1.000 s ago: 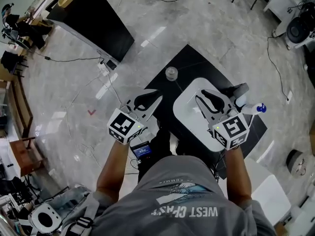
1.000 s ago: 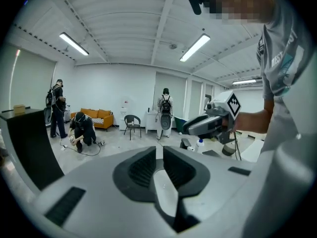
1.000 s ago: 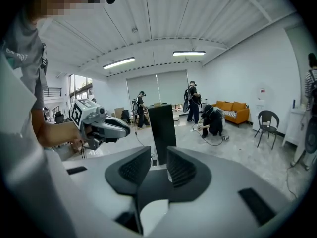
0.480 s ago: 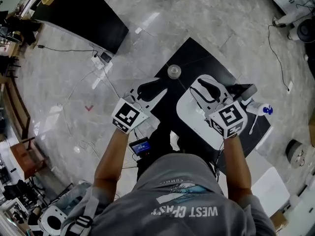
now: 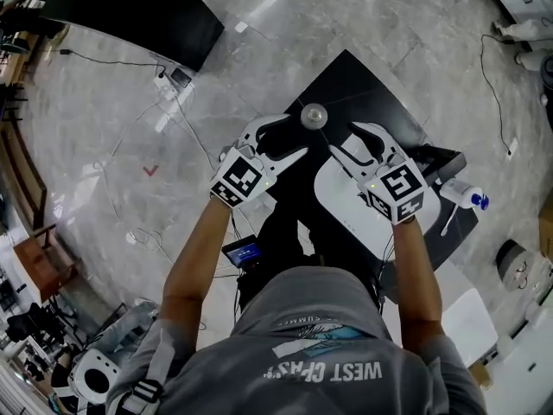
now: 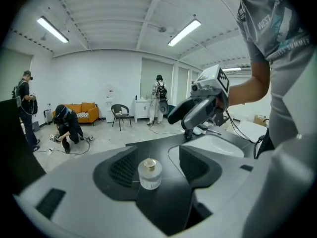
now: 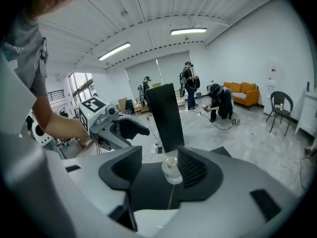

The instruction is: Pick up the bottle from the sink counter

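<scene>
A small clear bottle [image 5: 313, 116] with a round cap stands upright on the black sink counter [image 5: 363, 89], near its far edge. My left gripper [image 5: 296, 137] points at it from the left, jaws opening, and no pad touches it. My right gripper [image 5: 344, 137] hovers over the white basin [image 5: 341, 214] and points at it from the right, jaws also opening with nothing in them. In the left gripper view the bottle [image 6: 149, 173] shows just ahead of the left gripper [image 6: 159, 167]. In the right gripper view the bottle [image 7: 171, 169] stands ahead of the right gripper [image 7: 159, 172], close to its right jaw.
A spray bottle [image 5: 465, 194] with a blue cap lies at the counter's right end, by the faucet [image 5: 439, 157]. A tall black panel [image 5: 147, 7] stands on the marble floor at the left, with cables and a power strip [image 5: 177, 78] near it. Several people [image 6: 67, 127] are far back.
Both grippers have moved forward to either side of the bottle, and their jaws have spread wider. The bottle has stayed in place on the counter.
</scene>
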`<state>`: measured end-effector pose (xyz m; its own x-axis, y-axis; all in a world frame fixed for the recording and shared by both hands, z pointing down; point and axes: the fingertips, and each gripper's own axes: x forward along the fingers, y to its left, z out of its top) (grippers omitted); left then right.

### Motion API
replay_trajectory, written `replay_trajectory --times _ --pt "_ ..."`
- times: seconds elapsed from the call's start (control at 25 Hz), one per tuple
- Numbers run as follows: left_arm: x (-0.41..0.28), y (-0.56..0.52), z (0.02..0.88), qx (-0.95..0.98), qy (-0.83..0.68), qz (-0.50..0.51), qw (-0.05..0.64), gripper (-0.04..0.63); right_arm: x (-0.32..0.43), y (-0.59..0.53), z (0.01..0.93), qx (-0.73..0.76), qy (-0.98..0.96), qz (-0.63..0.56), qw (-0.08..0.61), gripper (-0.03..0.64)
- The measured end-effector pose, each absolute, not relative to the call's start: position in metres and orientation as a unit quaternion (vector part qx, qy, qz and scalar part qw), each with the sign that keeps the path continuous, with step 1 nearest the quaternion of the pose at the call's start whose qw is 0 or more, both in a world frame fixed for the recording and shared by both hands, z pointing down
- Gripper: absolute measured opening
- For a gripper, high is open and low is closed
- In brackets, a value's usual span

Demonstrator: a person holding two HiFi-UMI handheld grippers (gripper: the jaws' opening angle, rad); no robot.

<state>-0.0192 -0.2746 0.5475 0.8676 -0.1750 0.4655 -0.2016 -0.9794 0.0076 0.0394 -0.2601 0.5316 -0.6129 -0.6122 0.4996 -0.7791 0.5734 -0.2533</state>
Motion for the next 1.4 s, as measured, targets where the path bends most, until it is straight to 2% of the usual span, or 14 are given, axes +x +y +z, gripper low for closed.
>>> replay_trajectory --times 0.56,1.4 --pt "0.005 -0.293 0.635 0.956 -0.073 0.281 0.045 0.327 0.035 -0.284 0.6 0.362 -0.867 0.271 0.207 0.262" --pt "0.037 -0.294 0.676 0.966 -0.02 0.257 0.01 0.337 0.018 -0.294 0.652 0.307 -0.89 0.265 0.208 0.285"
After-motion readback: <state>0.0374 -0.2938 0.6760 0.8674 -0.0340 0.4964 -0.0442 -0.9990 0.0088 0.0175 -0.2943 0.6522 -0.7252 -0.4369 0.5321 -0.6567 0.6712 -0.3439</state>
